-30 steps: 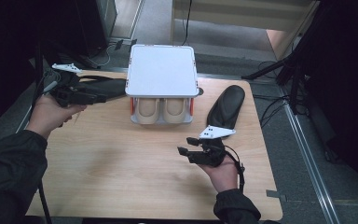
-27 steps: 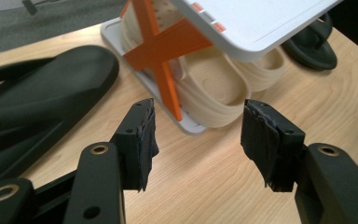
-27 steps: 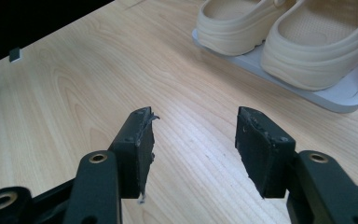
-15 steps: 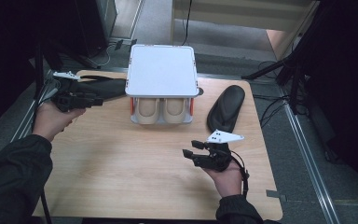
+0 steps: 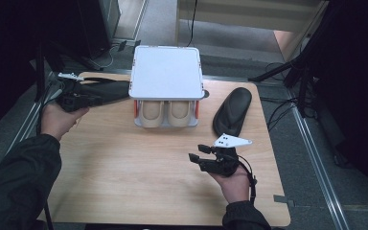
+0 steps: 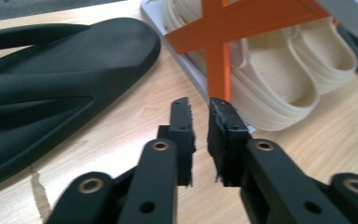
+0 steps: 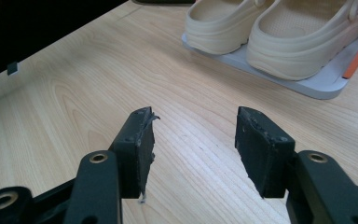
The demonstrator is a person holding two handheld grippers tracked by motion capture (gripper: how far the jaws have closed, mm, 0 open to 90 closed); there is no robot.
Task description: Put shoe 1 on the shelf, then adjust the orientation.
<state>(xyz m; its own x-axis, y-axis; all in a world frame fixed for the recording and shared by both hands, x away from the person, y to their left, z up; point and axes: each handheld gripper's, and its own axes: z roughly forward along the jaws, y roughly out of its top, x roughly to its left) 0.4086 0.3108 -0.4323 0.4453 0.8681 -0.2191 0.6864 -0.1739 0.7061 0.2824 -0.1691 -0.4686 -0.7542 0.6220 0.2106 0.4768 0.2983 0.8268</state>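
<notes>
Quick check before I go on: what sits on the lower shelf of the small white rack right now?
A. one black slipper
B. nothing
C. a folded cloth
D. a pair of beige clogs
D: the pair of beige clogs stands side by side under the top plate of the white rack, while one black slipper lies on the table to the rack's right.

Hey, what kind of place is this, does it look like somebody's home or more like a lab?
Most likely a lab or workshop test bench, not a home: a bare light wooden table stands on grey carpet with loose black cables trailing beside it, and a small white two-tier shoe rack with beige foam clogs is set up as a prop.
</notes>
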